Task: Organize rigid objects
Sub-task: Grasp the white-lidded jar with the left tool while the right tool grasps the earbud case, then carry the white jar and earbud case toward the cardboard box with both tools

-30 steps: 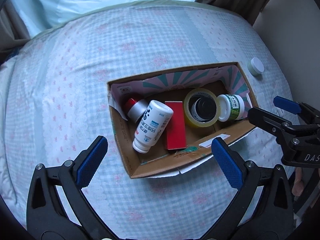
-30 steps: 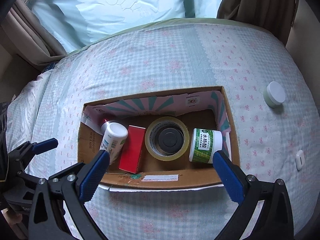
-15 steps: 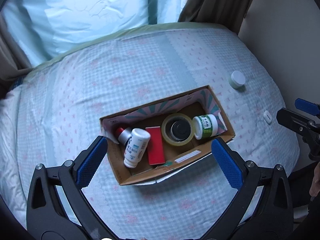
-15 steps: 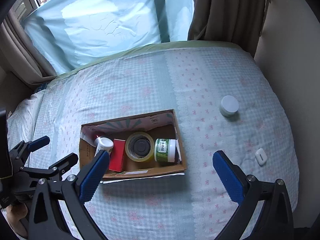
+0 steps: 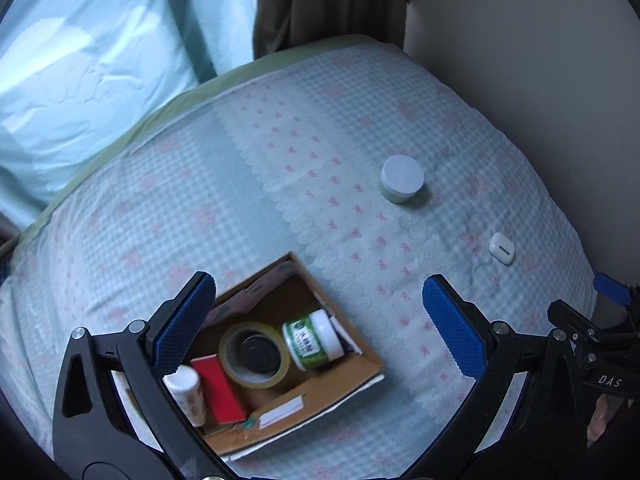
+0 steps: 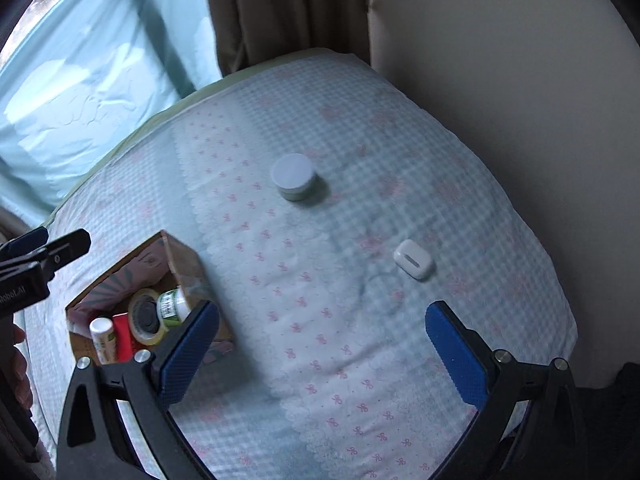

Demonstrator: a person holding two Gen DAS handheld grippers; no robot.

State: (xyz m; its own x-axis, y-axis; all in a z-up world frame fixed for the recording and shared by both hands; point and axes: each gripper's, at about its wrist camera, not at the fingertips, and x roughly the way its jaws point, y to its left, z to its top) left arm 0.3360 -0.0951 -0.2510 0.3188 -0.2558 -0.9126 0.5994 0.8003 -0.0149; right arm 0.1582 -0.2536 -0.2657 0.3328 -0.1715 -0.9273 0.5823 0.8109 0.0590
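Note:
A cardboard box (image 5: 360, 376) (image 6: 184, 260) lies on the bed and holds a tape roll (image 5: 254, 354) (image 6: 144, 316), a green-labelled jar (image 5: 314, 338) (image 6: 172, 304), a red packet (image 5: 218, 388) (image 6: 122, 336) and a white bottle (image 5: 188, 392) (image 6: 102, 334). A round white-lidded jar (image 5: 402, 178) (image 6: 294, 176) and a small white earbud case (image 5: 502, 248) (image 6: 414, 258) sit loose on the bedspread to the right of the box. My left gripper (image 5: 320, 328) hovers open above the box's right end. My right gripper (image 6: 320, 350) is open over bare bedspread, nearer than the case.
The bed has a pale blue checked bedspread (image 6: 360, 220) with pink bows. A light blue sheet (image 5: 80, 80) and brown curtains (image 5: 332, 0) lie beyond it. A beige wall (image 6: 500, 60) borders the bed's right side. A hand (image 6: 18, 364) shows at the left edge.
Both grippers have pulled back from the box and swung right, so the box has slid to the lower left and the loose jar and case are now nearer the middle.

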